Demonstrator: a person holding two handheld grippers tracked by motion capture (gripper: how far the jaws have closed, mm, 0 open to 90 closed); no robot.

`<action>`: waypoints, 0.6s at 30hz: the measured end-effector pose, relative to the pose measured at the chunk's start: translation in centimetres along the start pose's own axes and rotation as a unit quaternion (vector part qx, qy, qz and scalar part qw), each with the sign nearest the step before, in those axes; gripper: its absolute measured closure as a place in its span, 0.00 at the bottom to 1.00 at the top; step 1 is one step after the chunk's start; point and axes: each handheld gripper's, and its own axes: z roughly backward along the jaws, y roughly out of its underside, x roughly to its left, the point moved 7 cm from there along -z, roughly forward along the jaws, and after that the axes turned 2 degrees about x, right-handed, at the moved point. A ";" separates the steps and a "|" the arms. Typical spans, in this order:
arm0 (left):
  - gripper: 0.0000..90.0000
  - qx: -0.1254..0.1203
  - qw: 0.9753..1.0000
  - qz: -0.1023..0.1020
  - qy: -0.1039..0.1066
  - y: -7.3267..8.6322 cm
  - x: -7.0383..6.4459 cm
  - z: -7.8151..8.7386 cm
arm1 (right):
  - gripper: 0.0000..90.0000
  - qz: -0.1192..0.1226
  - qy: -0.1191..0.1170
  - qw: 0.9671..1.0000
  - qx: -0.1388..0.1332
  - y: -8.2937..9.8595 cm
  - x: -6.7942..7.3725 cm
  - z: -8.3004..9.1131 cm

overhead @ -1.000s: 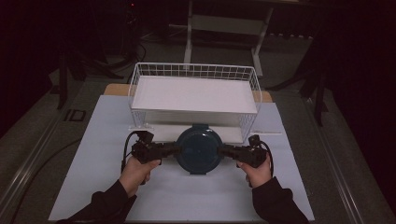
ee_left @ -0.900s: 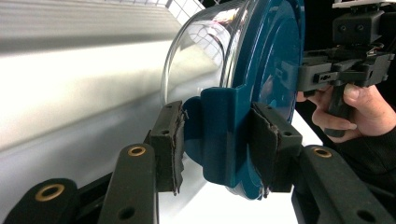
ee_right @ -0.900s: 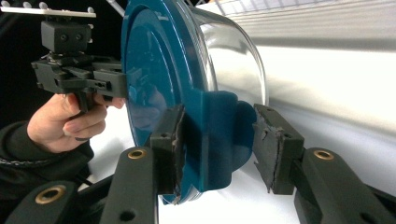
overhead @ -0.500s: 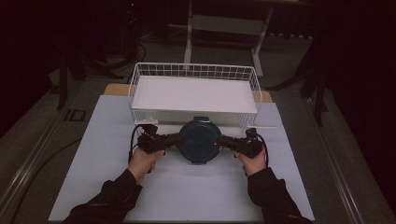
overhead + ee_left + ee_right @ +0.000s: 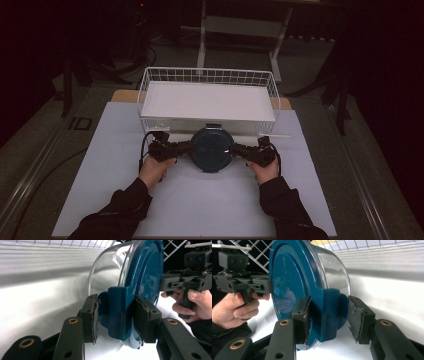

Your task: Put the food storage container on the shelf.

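A round clear glass container with a dark blue lid (image 5: 212, 149) is held between both grippers just in front of the white wire basket (image 5: 207, 75). My left gripper (image 5: 189, 148) is shut on the lid's left clip (image 5: 117, 315). On the opposite side, my right gripper (image 5: 234, 149) grips the right clip (image 5: 325, 315). In the left gripper view the glass bowl (image 5: 107, 267) bulges left of the lid (image 5: 147, 270), and the other gripper (image 5: 185, 282) shows beyond it. The right gripper view has the lid (image 5: 289, 280) with the other gripper (image 5: 239, 282) behind it.
The basket holds a flat white liner (image 5: 207, 100) and stands at the far side of a pale mat (image 5: 200, 205) on the table. A metal stand (image 5: 240, 25) rises behind the table in the dark. Both hands rest low over the mat.
Both grippers have carried the container away from the person, from mid-mat up to the basket's front wall. Their grip on the clips has stayed the same.
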 end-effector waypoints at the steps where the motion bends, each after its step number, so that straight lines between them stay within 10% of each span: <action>1: 0.63 -0.003 1.000 0.004 -0.001 0.0 0.1 0.0 | 0.61 -0.003 -0.002 1.000 -0.003 0.0 -0.1 -0.1; 14: 0.63 -0.016 1.000 0.022 0.014 -0.4 0.8 -0.4 | 0.60 -0.012 0.005 1.000 -0.012 -0.6 -0.4 -0.4; 18: 0.61 -0.029 0.999 0.031 0.018 -0.1 1.2 -0.6 | 0.58 0.019 0.043 0.999 -0.026 -0.7 -0.2 -0.4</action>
